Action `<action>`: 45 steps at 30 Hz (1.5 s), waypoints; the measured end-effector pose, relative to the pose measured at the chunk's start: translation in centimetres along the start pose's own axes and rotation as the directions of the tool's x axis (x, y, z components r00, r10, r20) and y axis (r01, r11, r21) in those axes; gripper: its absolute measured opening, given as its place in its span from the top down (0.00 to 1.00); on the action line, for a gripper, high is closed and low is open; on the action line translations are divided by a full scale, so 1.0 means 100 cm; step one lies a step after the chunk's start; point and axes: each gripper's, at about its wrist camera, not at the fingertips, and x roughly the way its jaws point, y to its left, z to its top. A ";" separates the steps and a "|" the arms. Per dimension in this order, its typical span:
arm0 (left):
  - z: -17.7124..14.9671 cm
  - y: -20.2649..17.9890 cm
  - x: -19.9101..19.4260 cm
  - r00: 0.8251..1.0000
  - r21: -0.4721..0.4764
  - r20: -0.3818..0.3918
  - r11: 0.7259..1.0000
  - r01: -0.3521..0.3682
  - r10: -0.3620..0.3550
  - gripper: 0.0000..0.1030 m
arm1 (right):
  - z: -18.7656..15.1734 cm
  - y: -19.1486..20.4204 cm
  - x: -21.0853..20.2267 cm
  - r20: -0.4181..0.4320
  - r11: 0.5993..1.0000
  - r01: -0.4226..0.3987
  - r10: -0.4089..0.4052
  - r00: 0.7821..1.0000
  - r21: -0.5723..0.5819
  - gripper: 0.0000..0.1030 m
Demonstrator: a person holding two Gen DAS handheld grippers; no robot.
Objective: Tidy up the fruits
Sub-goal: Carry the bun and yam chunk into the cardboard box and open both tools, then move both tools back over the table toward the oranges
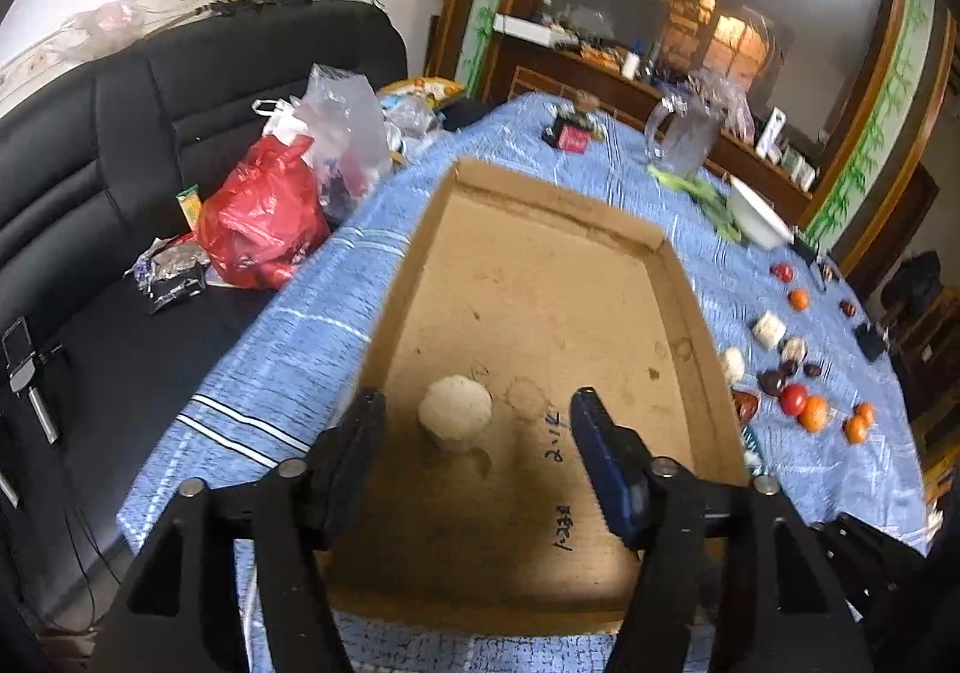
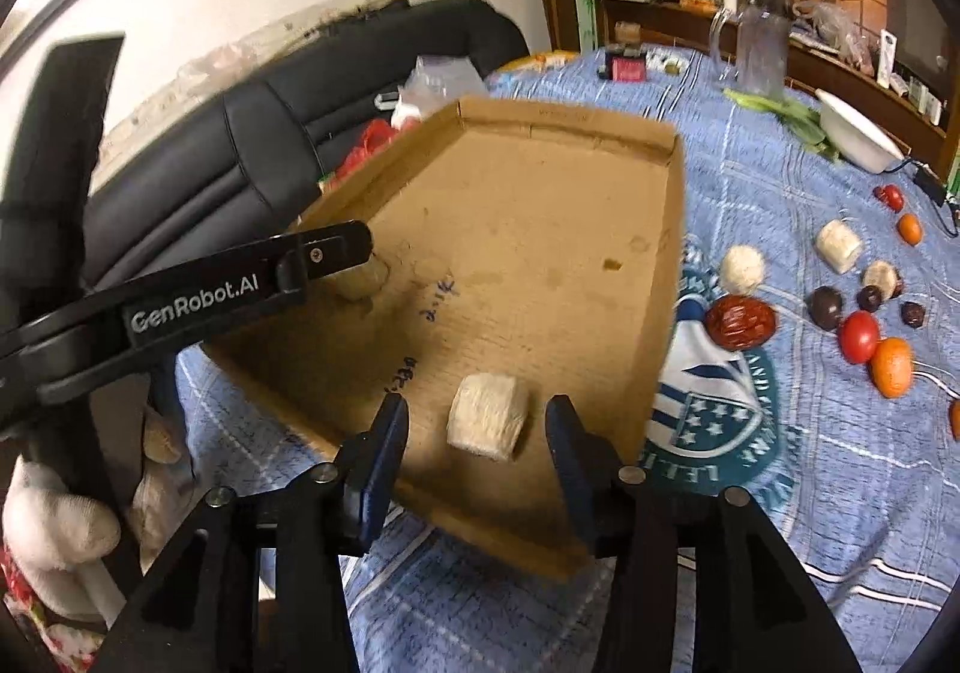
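Black linkage arms with blue-padded fingers fill the foreground of both wrist views. On the left gripper (image 1: 477, 421) the pads stand apart, with a round, rough-textured white piece (image 1: 455, 413) lying between them on the floor of the cardboard tray (image 1: 543, 196), touched by neither pad. On the right gripper (image 2: 477, 430) the pads likewise stand apart, on either side of a squat, fibrous white cylinder (image 2: 487, 416) resting on its side near the tray's near edge, clear of both pads. That tray is shallow, rectangular, brown corrugated board with low folded walls, stained and marked with handwriting. It sits on a blue striped tablecloth (image 2: 780, 181). To the tray's right, loose fruit lies scattered on the cloth: a wrinkled red date (image 2: 739, 322), a glossy red tomato (image 2: 859, 335), a small orange fruit (image 2: 892, 367), dark round pieces and more white chunks. A white basin (image 2: 858, 131) and a clear glass pitcher (image 2: 761, 50) stand farther back. Beside the table, a crumpled red plastic bag (image 1: 261, 220) rests on a black padded sofa (image 1: 78, 150).
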 end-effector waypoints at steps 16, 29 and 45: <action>0.005 -0.041 -0.046 0.995 0.016 0.062 0.997 0.075 -0.076 0.26 | -0.054 -0.156 -0.127 0.194 0.906 0.127 -0.220 0.956 0.403 0.33; -0.042 -0.166 0.008 0.972 0.277 -0.155 0.937 0.214 -0.176 0.26 | -0.106 -0.251 -0.154 0.123 0.775 0.205 -0.341 0.932 0.598 0.32; -0.056 -0.256 0.064 0.948 0.435 -0.257 0.854 0.285 -0.186 0.26 | -0.080 -0.294 -0.108 -0.002 0.790 0.258 -0.309 0.951 0.556 0.32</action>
